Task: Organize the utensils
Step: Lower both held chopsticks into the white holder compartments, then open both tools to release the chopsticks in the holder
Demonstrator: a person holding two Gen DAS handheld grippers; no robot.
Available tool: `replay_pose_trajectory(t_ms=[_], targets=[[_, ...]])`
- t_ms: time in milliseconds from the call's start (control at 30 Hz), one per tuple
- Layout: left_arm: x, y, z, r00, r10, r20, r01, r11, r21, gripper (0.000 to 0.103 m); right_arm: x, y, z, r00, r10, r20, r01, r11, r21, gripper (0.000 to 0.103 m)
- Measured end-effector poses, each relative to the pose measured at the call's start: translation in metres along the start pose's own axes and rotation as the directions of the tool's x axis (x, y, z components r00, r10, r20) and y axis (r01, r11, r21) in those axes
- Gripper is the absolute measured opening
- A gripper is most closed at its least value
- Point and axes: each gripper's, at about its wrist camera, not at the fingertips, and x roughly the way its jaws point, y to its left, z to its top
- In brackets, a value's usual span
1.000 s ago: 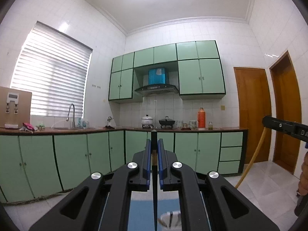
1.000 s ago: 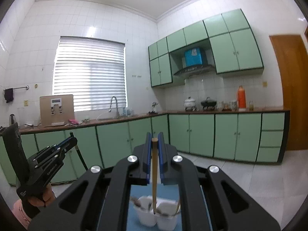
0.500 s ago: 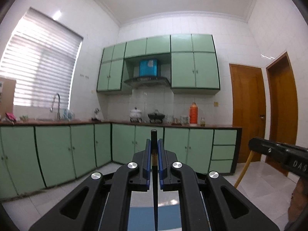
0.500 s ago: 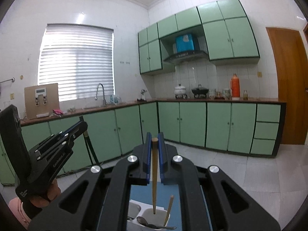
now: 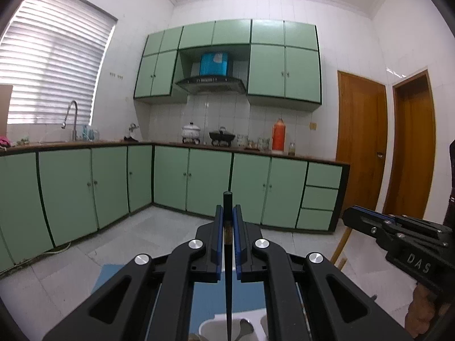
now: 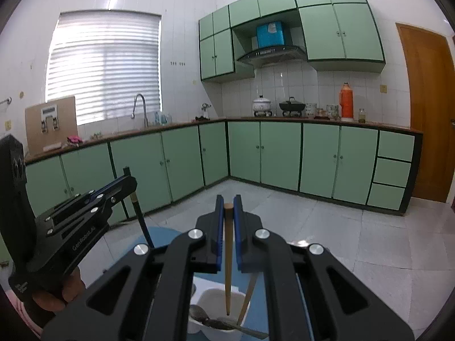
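While both grippers hang over the blue mat (image 5: 250, 298) on the pale tiled floor, the sorting looks partly done, with two sticks left to drop.

On that mat stands the white plastic utensil holder with separate cups (image 6: 212, 298); in the right wrist view one cup already carries a metal spoon (image 6: 199, 314), a second spoon or ladle lying across its rim (image 6: 239, 328), and a pale wooden chopstick leaning at the side (image 6: 247, 298). From the left wrist view only the holder's rim (image 5: 212, 322) and a spoon bowl (image 5: 244, 326) show, so I cannot tell what the other cups contain.

Left gripper (image 5: 227, 221) has its blue-lined jaws pinched on a thin black chopstick (image 5: 228, 278), upright, its tip pointing down toward the holder's rim. Right gripper (image 6: 228, 213) is likewise clamped on a light wooden chopstick (image 6: 228, 261), whose tip sits low inside the cup opening, though whether it touches bottom is unclear.

My judgement: the wooden stick is nearly placed and needs only release; the black one needs lining up over its cup. Any utensils beyond these are out of sight.
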Motion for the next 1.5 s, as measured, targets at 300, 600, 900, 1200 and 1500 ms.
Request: replay_pose_trajectory(t_ms=[300, 600, 900, 1200, 1500], targets=[[0.007, -0.003, -0.024, 0.998, 0.004, -0.068, -0.003, 1.0, 0.021, 0.007, 0.015, 0.006, -0.027, 0.998, 0.007, -0.06, -0.007, 1.0, 0.011, 0.006], [0.014, -0.006, -0.042, 0.991, 0.007, -0.134, -0.002, 1.0, 0.031, 0.007, 0.019, 0.008, -0.042, 0.995, -0.008, -0.1, 0.009, 1.0, 0.016, 0.006], [0.001, -0.007, -0.037, 0.994, 0.013, -0.109, -0.009, 0.999, 0.034, 0.021, 0.002, 0.008, -0.036, 0.997, -0.017, -0.076, 0.018, 1.0, 0.008, 0.011], [-0.05, -0.004, -0.023, 1.0, 0.027, -0.01, -0.027, 0.999, 0.019, 0.062, -0.054, 0.001, -0.029, 0.998, -0.057, 0.038, 0.057, 0.998, 0.002, 0.04], [-0.11, -0.007, -0.035, 0.997, 0.064, 0.03, -0.065, 0.997, 0.032, 0.088, -0.114, -0.008, -0.053, 0.992, -0.082, 0.093, 0.079, 0.996, 0.039, 0.06]])
